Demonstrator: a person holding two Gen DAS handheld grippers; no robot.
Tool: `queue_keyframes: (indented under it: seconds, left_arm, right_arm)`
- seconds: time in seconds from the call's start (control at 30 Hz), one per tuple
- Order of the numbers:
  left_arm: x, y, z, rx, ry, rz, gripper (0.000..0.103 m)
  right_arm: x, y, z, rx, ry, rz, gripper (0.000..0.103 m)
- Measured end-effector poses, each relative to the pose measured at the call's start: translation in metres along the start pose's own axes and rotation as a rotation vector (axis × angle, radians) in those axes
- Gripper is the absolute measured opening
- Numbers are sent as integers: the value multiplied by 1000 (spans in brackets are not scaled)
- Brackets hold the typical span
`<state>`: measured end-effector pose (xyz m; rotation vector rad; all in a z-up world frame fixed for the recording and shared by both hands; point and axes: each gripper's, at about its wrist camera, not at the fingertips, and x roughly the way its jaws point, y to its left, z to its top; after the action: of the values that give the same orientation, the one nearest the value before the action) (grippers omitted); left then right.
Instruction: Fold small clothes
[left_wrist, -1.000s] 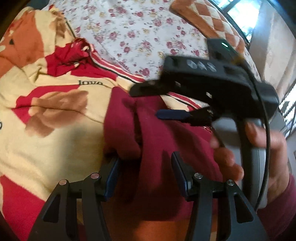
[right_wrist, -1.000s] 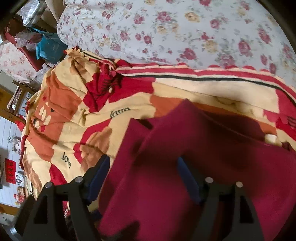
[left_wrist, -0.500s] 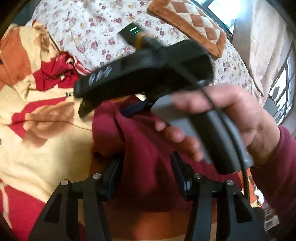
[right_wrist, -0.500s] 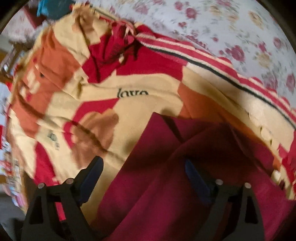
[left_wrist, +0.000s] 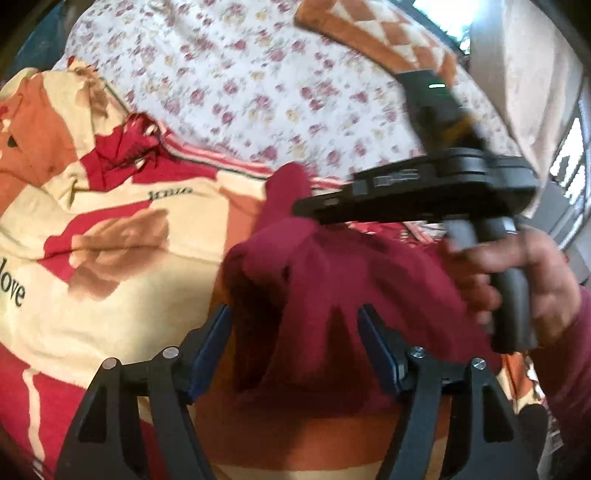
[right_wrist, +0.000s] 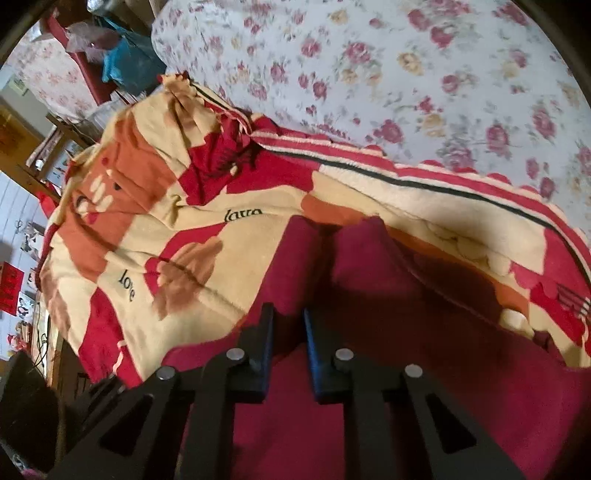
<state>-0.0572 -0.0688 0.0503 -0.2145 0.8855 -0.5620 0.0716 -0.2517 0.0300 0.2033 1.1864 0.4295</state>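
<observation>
A maroon garment (left_wrist: 369, 280) lies bunched on the blanket. My left gripper (left_wrist: 293, 332) straddles its near part. Its jaws are opening, and the blue pads (left_wrist: 210, 343) stand off the cloth that lies between them. A hand (left_wrist: 524, 288) holds my right gripper (left_wrist: 304, 206), seen from the side above the garment with a peak of cloth drawn up to its tip. In the right wrist view the right gripper (right_wrist: 288, 321) is closing, its pads pinching a narrow fold of the maroon garment (right_wrist: 388, 295).
Under the garment lies a cream, red and orange blanket (left_wrist: 110, 258) printed with "love". A floral sheet (left_wrist: 258, 92) covers the bed behind it, and a checkered orange cushion (left_wrist: 376, 40) sits at the back. Cluttered furniture (right_wrist: 110, 66) stands past the bed's left edge.
The right gripper's jaws went from wide apart to pinched on a fold of the maroon cloth, lifting a peak. The left jaws have spread wider. The right gripper swung across the left view.
</observation>
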Motion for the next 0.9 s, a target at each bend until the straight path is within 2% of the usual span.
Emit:
queue_keyframes:
  seconds: [0.17,0.23,0.27,0.33,0.4,0.5,0.53,0.6,0.63,0.67,0.77,0.83,0.9]
  left_arm:
    - [-11,10,3,-35,-82,26,50]
    - [-4,10,3,-31,-55,21,50]
    - [3,10,4,-29,-25,19,50]
    - [18,7,2,-26,30,19,49]
    - [32,7,1,-42,65,6,41]
    - [31,7,1,-55,38,-12,36]
    - [29,9,2,-65,31,-24,35]
    - [22,9,2,-75,9,-62,33]
    - [19,6,2,-64,-6,-75,33]
    - [15,0,2,-47,-19,-78,33]
    - [11,-13,2,16,-50,-94,33]
    - [9,-18,1,40,-58,-101,33]
    - [8,-20,1,50,-56,-106,33]
  right_arm:
    - [-8,-4,-7,-2,-23,7,8]
    - [-8,-7,-10,-1,-25,14,7]
    - [-10,-9,-12,1,-24,16,2]
    - [-10,-13,-13,7,-22,-15,0]
    - [-9,-21,-14,28,-17,-15,0]
    - [-12,-28,-15,74,-21,34,2]
    - [-14,-25,-14,74,-28,47,7]
    - [-15,-17,-11,77,-32,73,35]
    - [-14,-12,-8,83,-24,87,61]
    - [-12,-6,-4,90,-21,92,72]
    - [-4,8,7,86,-9,84,74]
    - [9,15,18,87,37,74,82]
    - [25,19,27,84,109,44,83]
